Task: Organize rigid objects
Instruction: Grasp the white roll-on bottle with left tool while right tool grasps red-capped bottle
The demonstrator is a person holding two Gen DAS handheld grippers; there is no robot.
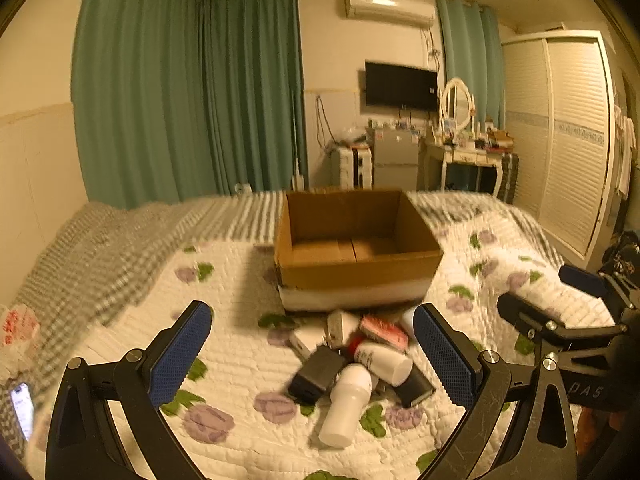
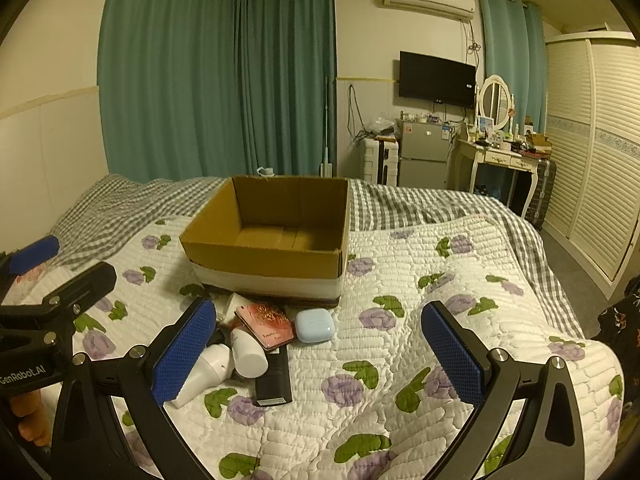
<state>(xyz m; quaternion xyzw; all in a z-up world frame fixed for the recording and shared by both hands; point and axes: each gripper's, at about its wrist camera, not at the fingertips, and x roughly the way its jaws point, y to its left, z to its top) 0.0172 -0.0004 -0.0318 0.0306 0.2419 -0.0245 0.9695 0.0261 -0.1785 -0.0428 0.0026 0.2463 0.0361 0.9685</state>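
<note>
An open empty cardboard box (image 1: 356,268) stands on the quilted bed; it also shows in the right wrist view (image 2: 264,264). A pile of small items lies before it: white bottles (image 1: 346,404) (image 2: 248,350), a pink case (image 1: 384,332) (image 2: 266,324), black boxes (image 1: 314,374) (image 2: 274,380) and a pale blue case (image 2: 315,325). My left gripper (image 1: 312,360) is open and empty, over the pile. My right gripper (image 2: 320,356) is open and empty, just right of the pile.
A flowered white quilt (image 2: 420,280) covers the bed over a checked sheet (image 1: 100,248). A phone (image 1: 22,408) lies at the left edge. A wardrobe (image 2: 600,160), dressing table (image 2: 504,156) and fridge (image 2: 424,152) stand beyond the bed.
</note>
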